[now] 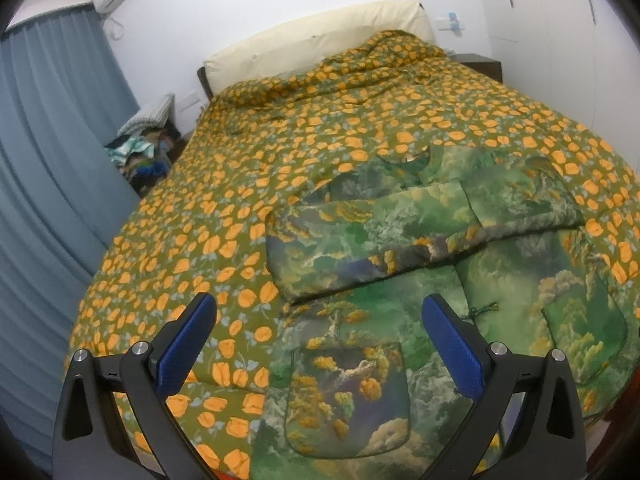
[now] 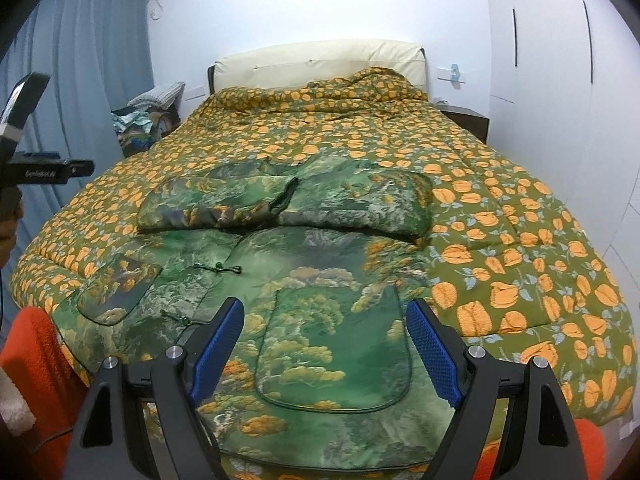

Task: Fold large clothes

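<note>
left gripper [image 1: 320, 314]: its jaws were spread wide and held nothing; it hovered over the near left part of the jacket, with 1 blue pad [image 1: 186, 344] above the quilt and the other above the green fabric.
right gripper [image 2: 325, 320]: its jaws were spread wide and held nothing; it hovered above the near right part of the jacket, framing a patch pocket [image 2: 334, 344].
padded jacket [image 1: 400, 280]: a green landscape-print garment that lay front up on the bed, near its foot end, with the hem toward the cameras.
sleeves: both were folded in across the chest; the left sleeve [image 1: 360, 240] and the right sleeve [image 2: 360, 200] lay as 1 thick band across the upper body, their cuffs meeting near the middle.
collar [image 1: 406, 160]: it lay at the far end of the jacket, pointing toward the headboard.
closure: a knotted frog button [image 2: 218, 268] sat on the centre seam below the sleeve band.
pockets: 2 patch pockets were on the lower front, 1 on each side of the seam; the other pocket [image 1: 348, 396] sat just ahead of the left gripper.
quilt [image 1: 200, 200]: olive green with orange flowers, it covered the whole bed under the jacket.
headboard [image 2: 320, 60]: cream and padded, against the far wall.
curtain [image 1: 48, 140]: blue-grey, to the left of the bed.
clothes pile [image 1: 140, 148]: heaped between curtain and bed.
orange fabric [image 2: 40, 360]: it showed at the near edge of the right wrist view.
</note>
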`<state>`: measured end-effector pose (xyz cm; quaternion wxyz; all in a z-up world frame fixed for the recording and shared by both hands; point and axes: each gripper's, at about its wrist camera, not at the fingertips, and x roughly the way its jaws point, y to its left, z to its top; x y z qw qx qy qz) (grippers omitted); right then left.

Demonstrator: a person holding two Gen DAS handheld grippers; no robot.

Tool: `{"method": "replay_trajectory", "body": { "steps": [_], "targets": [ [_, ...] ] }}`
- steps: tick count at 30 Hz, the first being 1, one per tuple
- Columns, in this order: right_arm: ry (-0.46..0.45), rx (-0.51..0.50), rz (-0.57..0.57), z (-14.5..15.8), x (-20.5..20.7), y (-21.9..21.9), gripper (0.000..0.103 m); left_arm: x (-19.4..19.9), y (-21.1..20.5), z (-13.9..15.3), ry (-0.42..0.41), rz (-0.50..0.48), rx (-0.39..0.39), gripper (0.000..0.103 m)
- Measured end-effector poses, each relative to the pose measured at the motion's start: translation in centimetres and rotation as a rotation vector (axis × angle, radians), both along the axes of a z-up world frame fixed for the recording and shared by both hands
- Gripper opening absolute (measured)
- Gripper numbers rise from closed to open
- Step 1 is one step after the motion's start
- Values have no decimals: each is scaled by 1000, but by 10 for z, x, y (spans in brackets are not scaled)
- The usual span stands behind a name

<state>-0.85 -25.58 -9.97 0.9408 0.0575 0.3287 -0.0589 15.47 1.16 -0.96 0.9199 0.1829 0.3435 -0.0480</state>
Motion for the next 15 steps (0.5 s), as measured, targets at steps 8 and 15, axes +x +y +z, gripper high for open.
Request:
{"method": "replay_trajectory", "body": {
  "steps": [8,15],
  "targets": [
    [-32,-40,-45,18,-6,-15,83,-1,4,-3,10,11,-6,102],
    [-32,-62,-67,31,-10,-28,83,-1,9,-9,33,15,-8,102]
  ]
}}
